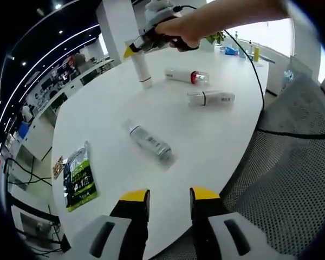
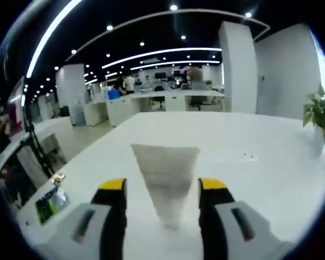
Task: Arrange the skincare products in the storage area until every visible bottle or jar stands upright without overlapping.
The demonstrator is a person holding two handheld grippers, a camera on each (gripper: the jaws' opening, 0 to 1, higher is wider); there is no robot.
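Gripping a white tube (image 2: 166, 181) between its jaws, the right gripper (image 2: 162, 189) is standing it on the table (image 2: 271, 162); the left gripper (image 1: 169, 196) is hovering open.

Our left tongs (image 1: 169, 201) hover low over the surface (image 1: 216, 141), jaws parted with nothing between them. Our right tongs (image 2: 161, 192) are closed on a white tube (image 2: 166, 173), pinched between both jaws. Seen from the left gripper view, our right hand (image 1: 179, 30) grips those tongs, forearm stretched across
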